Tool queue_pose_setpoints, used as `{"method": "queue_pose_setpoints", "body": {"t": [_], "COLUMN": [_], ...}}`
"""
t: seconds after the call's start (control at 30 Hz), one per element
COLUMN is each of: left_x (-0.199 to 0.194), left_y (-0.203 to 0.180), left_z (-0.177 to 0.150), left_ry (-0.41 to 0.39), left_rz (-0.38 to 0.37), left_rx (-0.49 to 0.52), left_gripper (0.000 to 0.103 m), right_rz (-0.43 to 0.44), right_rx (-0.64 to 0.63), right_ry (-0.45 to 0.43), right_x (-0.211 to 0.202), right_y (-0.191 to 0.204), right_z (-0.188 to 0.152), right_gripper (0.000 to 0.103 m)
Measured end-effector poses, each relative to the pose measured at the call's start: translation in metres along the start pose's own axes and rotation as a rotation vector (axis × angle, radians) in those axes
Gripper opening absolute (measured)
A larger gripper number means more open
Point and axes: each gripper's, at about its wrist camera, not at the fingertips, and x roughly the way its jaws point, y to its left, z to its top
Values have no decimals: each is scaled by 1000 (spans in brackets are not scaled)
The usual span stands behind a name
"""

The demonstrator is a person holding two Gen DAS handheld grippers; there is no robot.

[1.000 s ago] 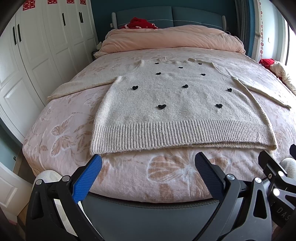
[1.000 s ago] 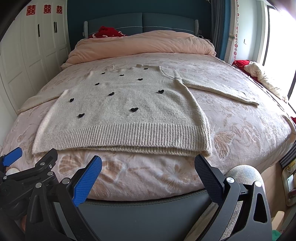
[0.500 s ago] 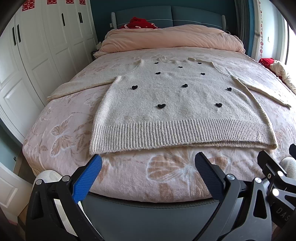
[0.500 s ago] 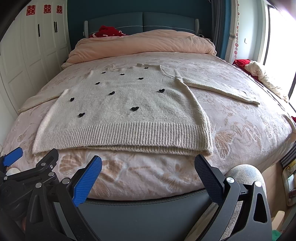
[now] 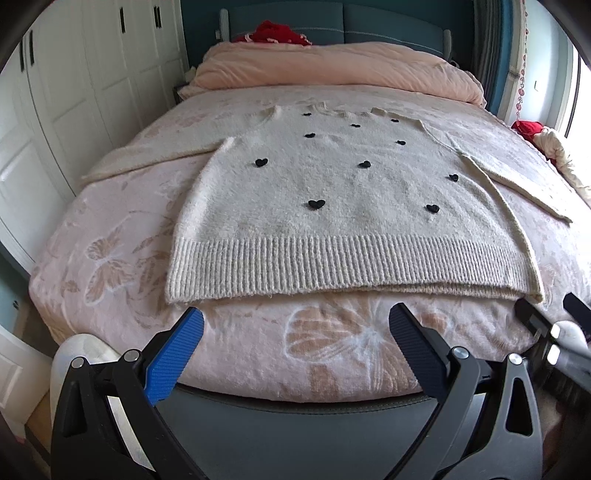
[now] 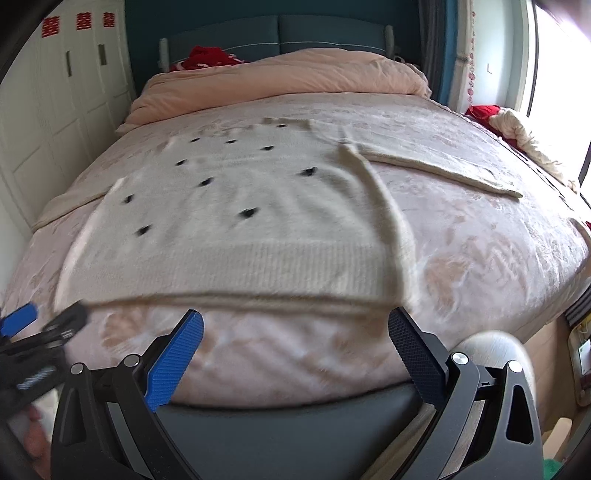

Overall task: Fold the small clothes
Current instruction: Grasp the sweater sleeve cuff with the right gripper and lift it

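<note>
A cream knitted sweater [image 5: 343, 206] with small black hearts lies flat on the bed, its ribbed hem nearest me and both sleeves spread out to the sides. In the right wrist view the same sweater [image 6: 236, 229] looks blurred. My left gripper [image 5: 295, 332] is open just short of the hem, over the foot of the bed, holding nothing. My right gripper [image 6: 295, 332] is open too, below the hem's right half. The left gripper [image 6: 33, 332] shows at the left edge of the right wrist view, and the right gripper [image 5: 554, 332] at the right edge of the left wrist view.
The bed [image 5: 110, 236] has a pink butterfly-patterned cover and a dark padded foot frame [image 5: 295, 417]. A rolled peach duvet [image 5: 332, 70] and a red item [image 5: 277, 31] lie at the headboard. White wardrobes [image 5: 74, 92] stand on the left. Clothes [image 6: 517, 129] are heaped at the right.
Both grippers have moved forward toward the sweater's hem, which now looks larger and closer. The right wrist view is blurred from motion. Both grippers stay open.
</note>
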Motion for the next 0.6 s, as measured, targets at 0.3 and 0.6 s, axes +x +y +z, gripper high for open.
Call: {"method": "queue_pose_setpoints", "body": {"t": [0.3, 0.6], "left_x": [28, 58], "left_y": [11, -18], "left_z": [45, 67], "left_ry": [49, 37], "left_rz": [-22, 20], "left_rx": [-94, -20], "left_gripper": [98, 98], "right_rz": [-141, -210], "right_rx": [283, 742], "right_ry": [33, 79], "right_x": [86, 185], "right_y": [-187, -375], "right_z": [109, 153], "right_gripper": [98, 98]}}
